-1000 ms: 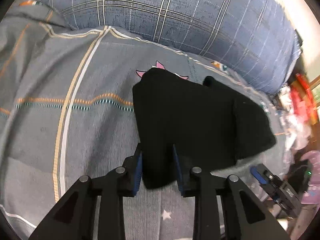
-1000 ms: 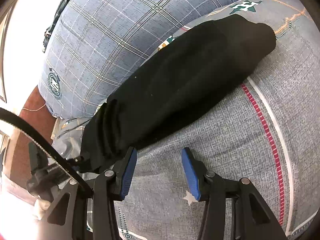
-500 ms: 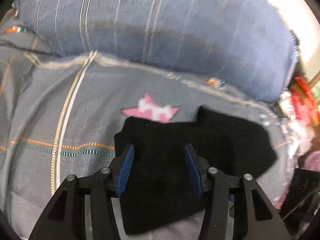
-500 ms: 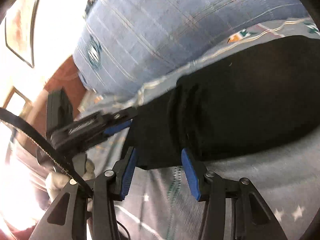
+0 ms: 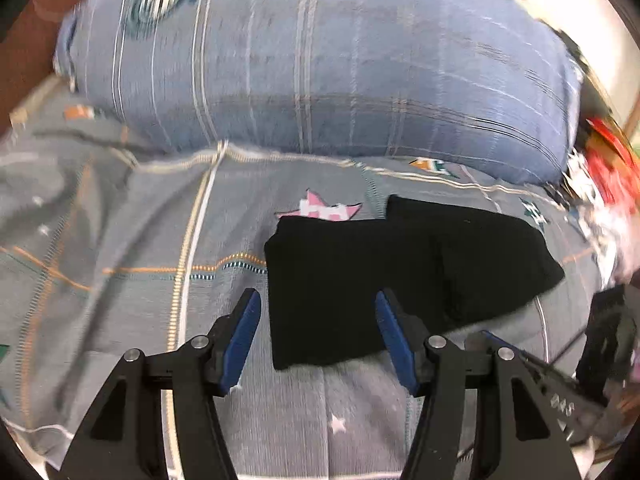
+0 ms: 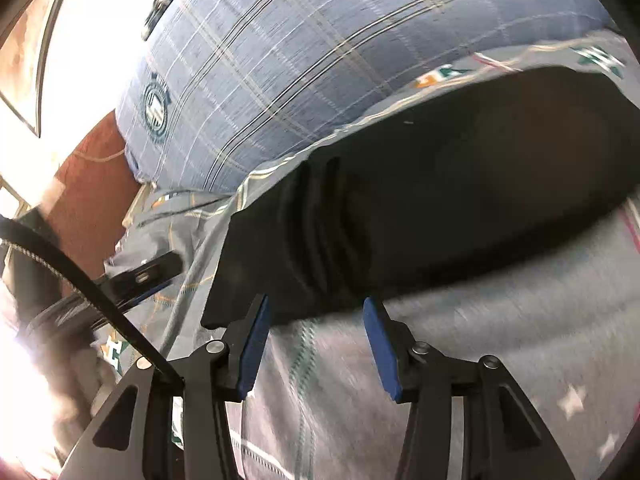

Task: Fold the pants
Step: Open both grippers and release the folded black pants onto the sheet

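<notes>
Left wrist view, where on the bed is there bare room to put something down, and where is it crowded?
Bare bedspread lies left of the folded black pants, up to the blue pillow, and below the pants around the opening left gripper. The right edge is crowded: clutter and the right gripper sit there.

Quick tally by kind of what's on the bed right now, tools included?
Folded black pants: 1
Blue plaid pillow: 1
Grey patterned bedspread: 1
Tools: 2, left tool with jaws opening above the pants and not pressing them, right tool open, holding nothing
Total: 5
</notes>
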Demonstrator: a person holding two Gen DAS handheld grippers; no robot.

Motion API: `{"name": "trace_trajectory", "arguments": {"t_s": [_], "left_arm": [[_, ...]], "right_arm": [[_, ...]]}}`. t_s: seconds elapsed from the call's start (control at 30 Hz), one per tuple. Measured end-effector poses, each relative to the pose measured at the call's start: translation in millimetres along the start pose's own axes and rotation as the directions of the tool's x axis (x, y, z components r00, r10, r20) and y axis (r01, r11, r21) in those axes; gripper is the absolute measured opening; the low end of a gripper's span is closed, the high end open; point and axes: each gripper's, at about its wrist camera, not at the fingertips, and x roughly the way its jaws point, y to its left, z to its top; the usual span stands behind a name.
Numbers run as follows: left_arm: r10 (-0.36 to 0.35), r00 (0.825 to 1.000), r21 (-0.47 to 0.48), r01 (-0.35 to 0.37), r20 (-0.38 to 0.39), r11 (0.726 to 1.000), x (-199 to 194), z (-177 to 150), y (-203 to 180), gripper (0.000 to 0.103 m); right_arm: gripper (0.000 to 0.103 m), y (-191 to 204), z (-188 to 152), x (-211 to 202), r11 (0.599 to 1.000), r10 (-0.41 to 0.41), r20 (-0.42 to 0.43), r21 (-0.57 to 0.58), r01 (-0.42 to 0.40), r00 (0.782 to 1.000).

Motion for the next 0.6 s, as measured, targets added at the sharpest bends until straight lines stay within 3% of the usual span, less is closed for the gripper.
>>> {"name": "trace_trajectory", "arguments": {"t_s": [0.27, 0.6], "left_arm": [[0.063, 0.995, 0.133, -0.074, 0.079, 0.988, -33.3, -13.7, -36.3, 0.06], [0.081, 0.994, 0.188, -0.094, 0.079, 0.978, -35.7, -17.9, -56.0, 0.06]], "right_arm": [[0.055, -14.5, -3.8, -36.0, 0.996, -0.014, 0.079, 0.084, 0.007, 0.997], [0.055, -38.6, -7.7, -47.2, 0.989, -0.029, 0.093, 0.147, 0.015, 0.995]]}}
